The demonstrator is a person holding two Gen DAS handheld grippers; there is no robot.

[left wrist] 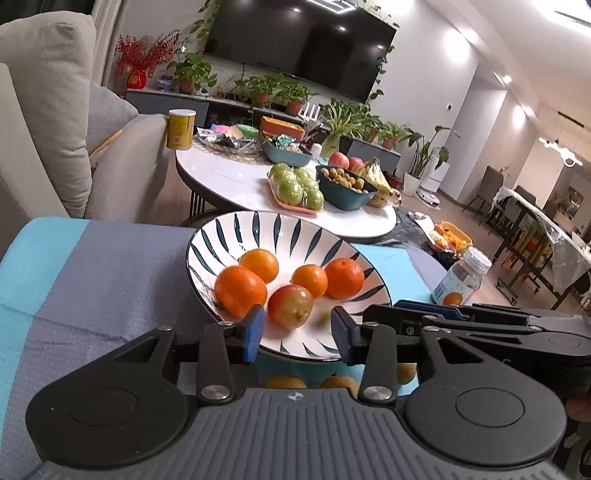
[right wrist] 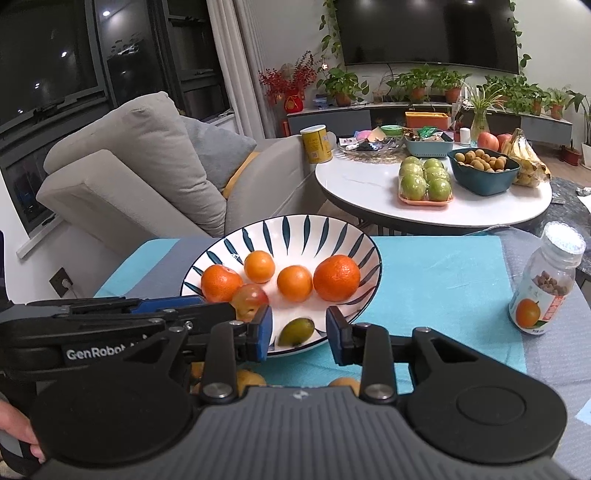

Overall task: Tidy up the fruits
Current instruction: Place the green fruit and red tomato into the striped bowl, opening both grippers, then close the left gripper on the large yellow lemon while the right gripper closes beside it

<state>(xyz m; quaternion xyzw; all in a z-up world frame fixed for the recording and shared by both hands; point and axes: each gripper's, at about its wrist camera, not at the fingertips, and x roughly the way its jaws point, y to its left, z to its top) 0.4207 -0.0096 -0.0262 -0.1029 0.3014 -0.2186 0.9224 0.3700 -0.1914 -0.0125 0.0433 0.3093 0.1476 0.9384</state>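
Left hand-held gripper [left wrist: 297, 334] and right hand-held gripper [right wrist: 299, 334] both wide, holding nothing. Poised over striped bowl [right wrist: 295, 230] with four oranges [right wrist: 336, 277].

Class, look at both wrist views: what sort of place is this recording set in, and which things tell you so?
Most likely a home living room. A wall-mounted television hangs above a row of potted plants, a grey sofa stands by the window, and a round coffee table holds fruit and snacks.
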